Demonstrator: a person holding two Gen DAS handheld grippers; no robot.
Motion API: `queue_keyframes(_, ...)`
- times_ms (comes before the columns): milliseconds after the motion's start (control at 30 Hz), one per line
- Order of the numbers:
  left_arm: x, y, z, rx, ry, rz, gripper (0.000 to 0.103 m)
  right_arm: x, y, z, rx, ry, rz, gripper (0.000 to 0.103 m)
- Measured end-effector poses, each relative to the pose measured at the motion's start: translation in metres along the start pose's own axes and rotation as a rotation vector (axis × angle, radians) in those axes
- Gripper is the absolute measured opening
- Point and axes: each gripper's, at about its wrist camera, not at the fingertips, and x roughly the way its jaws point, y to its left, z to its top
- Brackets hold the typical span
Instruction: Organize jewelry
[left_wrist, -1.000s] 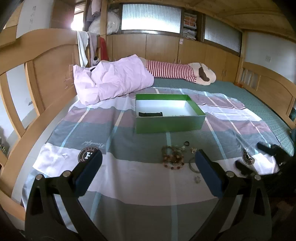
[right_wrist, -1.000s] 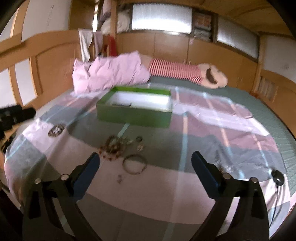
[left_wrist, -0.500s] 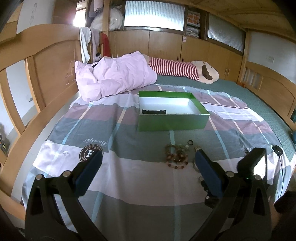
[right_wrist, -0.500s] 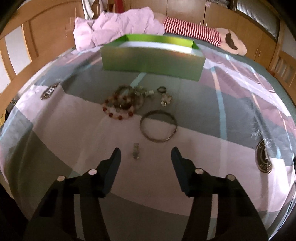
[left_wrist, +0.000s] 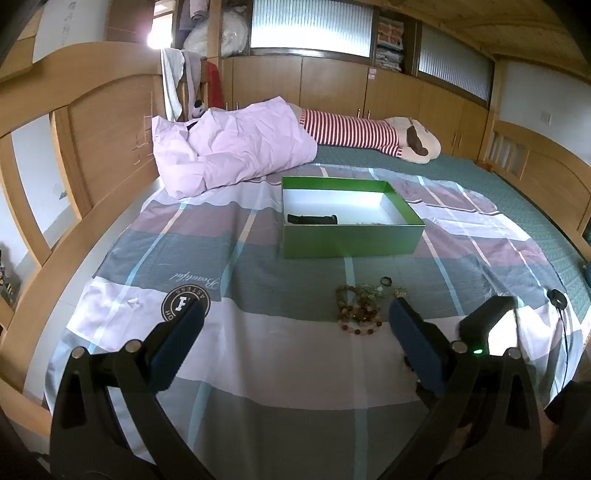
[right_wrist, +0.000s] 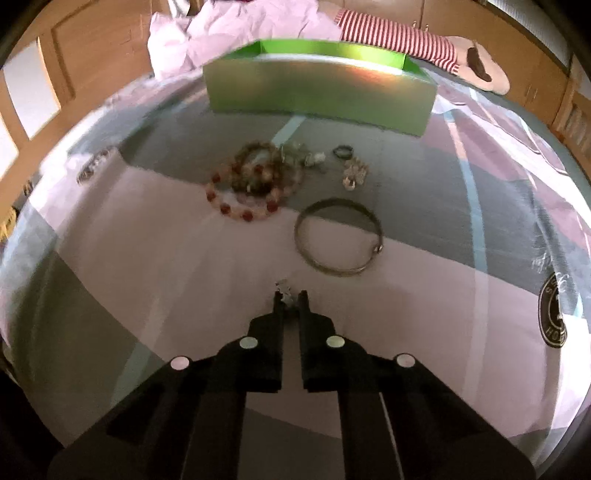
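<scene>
Lowered to the bedspread (right_wrist: 155, 258) since a second earlier, the right claw (right_wrist: 290, 297) had just closed on a small silver charm (right_wrist: 284, 290) beside the bangle (right_wrist: 338, 236). Left claw (left_wrist: 295, 325) hovered open, green box (left_wrist: 351, 240) beyond.

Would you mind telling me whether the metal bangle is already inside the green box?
No, the metal bangle lies on the bedsheet in front of the green box, beside the beaded bracelets.

place: home bedroom | evidence: bed (left_wrist: 280, 373), pink duvet (left_wrist: 236, 151), wooden wardrobes (left_wrist: 332, 85)
</scene>
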Motion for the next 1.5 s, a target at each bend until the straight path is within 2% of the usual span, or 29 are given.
queue_keyframes(200, 0.018, -0.004, 0.004, -0.010, 0.027, 0.008, 0.099, -0.077, -0.025, 0.018, 0.092, -0.173, 0.073, 0.007)
queue_keyframes(333, 0.041, -0.025, 0.011, 0.024, 0.050, 0.001, 0.099, -0.110, -0.059, 0.029, 0.156, -0.254, 0.053, 0.007)
queue_keyframes(467, 0.076, -0.057, 0.019, 0.047, 0.083, -0.019, 0.099, -0.116, -0.081, 0.036, 0.203, -0.268, 0.055, 0.007)
queue_keyframes(667, 0.139, -0.103, 0.030, 0.048, 0.167, -0.098, 0.098, -0.108, -0.095, 0.038, 0.222, -0.232, 0.070, 0.007)
queue_keyframes(833, 0.196, -0.150, 0.030, 0.151, 0.233, -0.097, 0.091, -0.106, -0.107, 0.040, 0.242, -0.222, 0.071, 0.007)
queue_keyframes(1033, 0.255, -0.160, 0.021, 0.143, 0.329, -0.059, 0.084, -0.103, -0.116, 0.041, 0.255, -0.211, 0.074, 0.007)
queue_keyframes(1100, 0.269, -0.157, 0.017, 0.135, 0.366, -0.055, 0.076, -0.102, -0.118, 0.041, 0.260, -0.205, 0.076, 0.007)
queue_keyframes(1233, 0.284, -0.151, 0.009, 0.131, 0.415, -0.046, 0.069, -0.101, -0.120, 0.041, 0.265, -0.202, 0.077, 0.007)
queue_keyframes(1267, 0.288, -0.150, 0.008, 0.129, 0.428, -0.049, 0.063, -0.101, -0.120, 0.041, 0.264, -0.203, 0.077, 0.007)
queue_keyframes(1333, 0.289, -0.151, 0.005, 0.148, 0.422, -0.043, 0.063, -0.100, -0.119, 0.041, 0.264, -0.204, 0.078, 0.007)
queue_keyframes(1433, 0.287, -0.154, 0.005, 0.169, 0.418, -0.053, 0.055, -0.101, -0.119, 0.041, 0.263, -0.200, 0.077, 0.007)
queue_keyframes(1467, 0.287, -0.155, 0.005, 0.169, 0.416, -0.065, 0.045, -0.101, -0.119, 0.041, 0.261, -0.199, 0.076, 0.007)
queue_keyframes(1500, 0.286, -0.157, 0.006, 0.171, 0.414, -0.076, 0.025, -0.101, -0.118, 0.041, 0.258, -0.200, 0.075, 0.007)
